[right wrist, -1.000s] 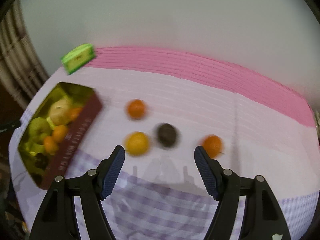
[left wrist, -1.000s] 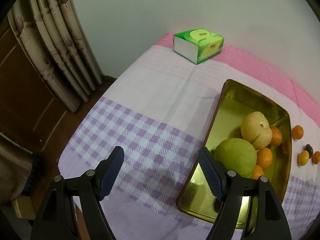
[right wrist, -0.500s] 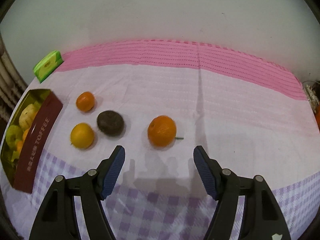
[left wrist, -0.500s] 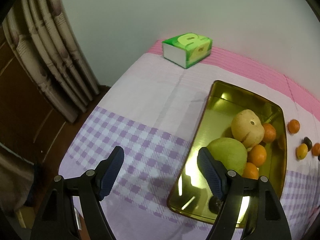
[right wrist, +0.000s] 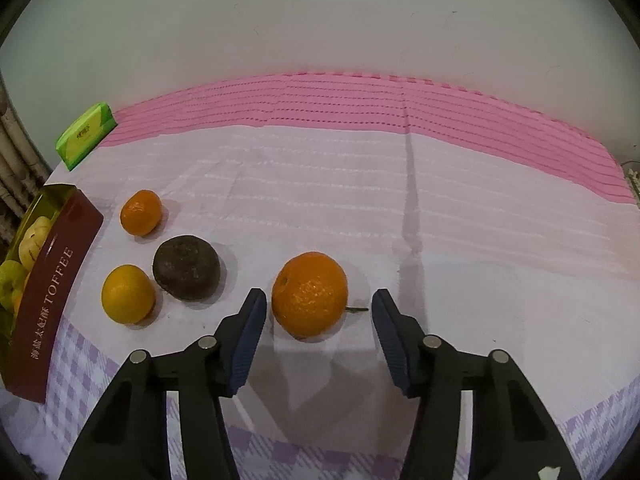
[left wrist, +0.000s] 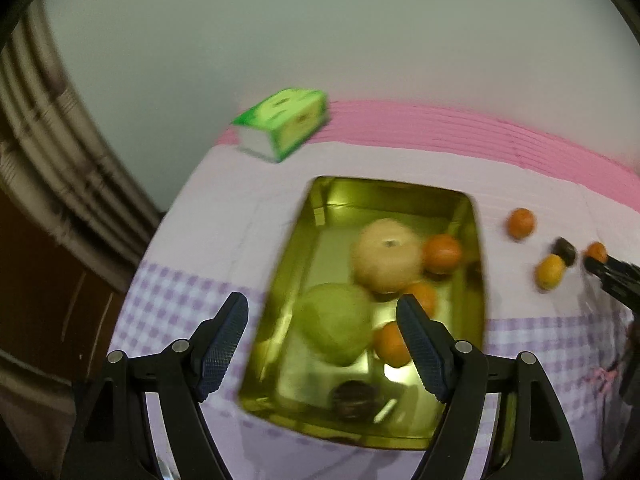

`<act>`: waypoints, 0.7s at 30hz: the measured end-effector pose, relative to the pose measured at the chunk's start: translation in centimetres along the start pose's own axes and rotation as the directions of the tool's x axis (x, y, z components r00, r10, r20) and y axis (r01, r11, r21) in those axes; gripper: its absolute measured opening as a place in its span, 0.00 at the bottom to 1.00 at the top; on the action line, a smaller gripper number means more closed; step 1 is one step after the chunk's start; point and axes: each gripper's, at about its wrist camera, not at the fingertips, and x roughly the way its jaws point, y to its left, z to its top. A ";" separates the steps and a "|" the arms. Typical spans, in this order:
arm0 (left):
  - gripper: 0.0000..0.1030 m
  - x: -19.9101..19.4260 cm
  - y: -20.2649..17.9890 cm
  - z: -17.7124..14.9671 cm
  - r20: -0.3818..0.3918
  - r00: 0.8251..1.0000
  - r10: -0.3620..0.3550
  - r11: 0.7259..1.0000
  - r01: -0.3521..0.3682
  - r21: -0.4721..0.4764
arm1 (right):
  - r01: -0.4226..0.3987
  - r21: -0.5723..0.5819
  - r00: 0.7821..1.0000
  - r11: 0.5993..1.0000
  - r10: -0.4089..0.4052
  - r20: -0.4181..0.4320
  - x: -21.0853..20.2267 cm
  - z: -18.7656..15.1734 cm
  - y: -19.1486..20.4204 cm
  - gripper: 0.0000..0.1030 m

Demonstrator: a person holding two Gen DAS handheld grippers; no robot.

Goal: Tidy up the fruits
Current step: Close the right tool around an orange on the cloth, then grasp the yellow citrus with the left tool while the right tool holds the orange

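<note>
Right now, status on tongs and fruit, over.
Right tongs closing around orange, pads not touching yet. Left tongs open, empty, over tin. Three fruits left on cloth; nothing in the way.

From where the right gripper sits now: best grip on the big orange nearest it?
Take the big orange across its widest middle, coming down from above and the near side. It is round, sits alone on the cloth, and its stem pokes right, so keep that pad clear of it. The right gripper already straddles it; its jaws have just been closing, pads not yet touching.
</note>
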 end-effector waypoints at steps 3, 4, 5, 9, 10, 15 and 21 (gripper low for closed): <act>0.75 -0.2 -3.0 0.5 0.004 0.999 -0.040 0.997 0.040 0.060 | -0.003 -0.003 1.000 1.000 0.003 0.010 0.2 0.0 0.0 0.44; 0.75 -0.2 -3.8 0.6 0.003 0.999 -0.049 0.996 0.048 0.075 | -0.005 -0.005 1.000 1.000 0.005 0.014 0.2 0.0 -0.2 0.43; 0.75 -0.2 -4.8 0.7 0.001 0.998 -0.063 0.994 0.063 0.091 | -0.008 -0.007 1.000 1.000 0.009 0.017 0.2 -0.1 -0.3 0.41; 0.75 -0.3 -8.8 0.9 -0.012 0.993 -0.116 0.981 0.116 0.154 | -0.007 -0.028 0.999 1.000 0.008 0.040 -0.2 -0.4 -0.2 0.34; 0.75 -0.3 -9.9 1.0 -0.012 0.991 -0.132 0.976 0.132 0.173 | -0.005 -0.027 0.999 1.000 0.006 0.044 -0.2 -0.5 -0.3 0.34; 0.75 0.0 -14.0 1.0 -0.024 0.982 -0.187 0.952 0.187 0.244 | 0.009 -0.009 0.998 1.000 -0.009 0.064 -0.5 -1.0 -0.9 0.34; 0.75 2.0 -18.1 0.9 -0.088 0.966 -0.243 0.921 0.258 0.292 | 0.042 0.038 0.995 0.998 -0.045 0.085 -0.9 -1.5 -3.1 0.33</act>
